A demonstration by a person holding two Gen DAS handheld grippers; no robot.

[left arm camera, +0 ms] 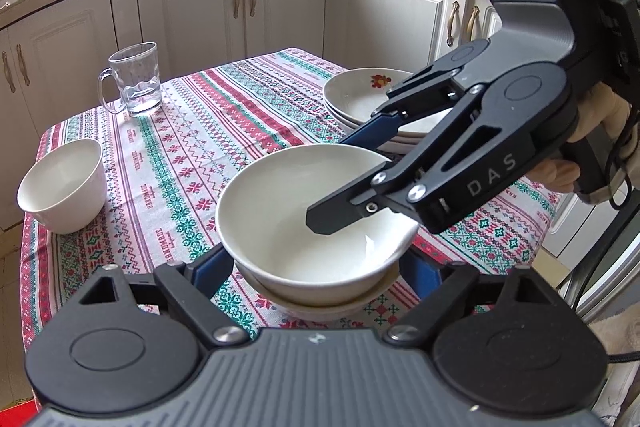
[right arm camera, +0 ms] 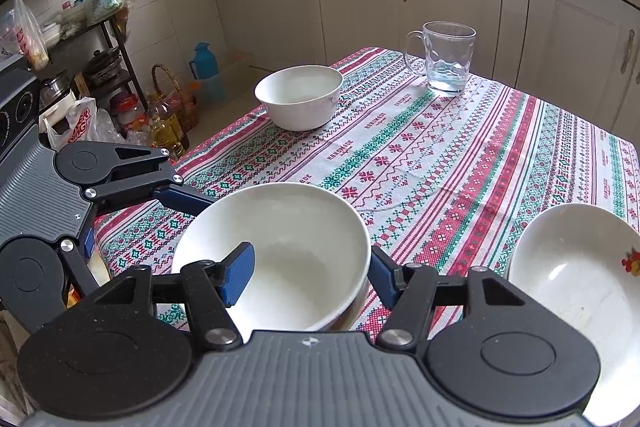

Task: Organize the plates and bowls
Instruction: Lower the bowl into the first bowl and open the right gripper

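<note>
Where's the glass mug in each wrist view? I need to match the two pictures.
Left wrist view: glass mug upper left, on the tablecloth's far corner, handle to its left.
Right wrist view: glass mug upper right of centre, handle to its left.
Shared landmark: small white bowl, left of the mug in both.

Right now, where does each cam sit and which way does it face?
Left wrist: on the left gripper, angled down at the wide bowl between its jaws; the right gripper and a hand show.
Right wrist: on the right gripper, looking down across the patterned tablecloth; the left gripper shows.
Shared: the wide bowl, small bowl, glass mug, plate stack.
</note>
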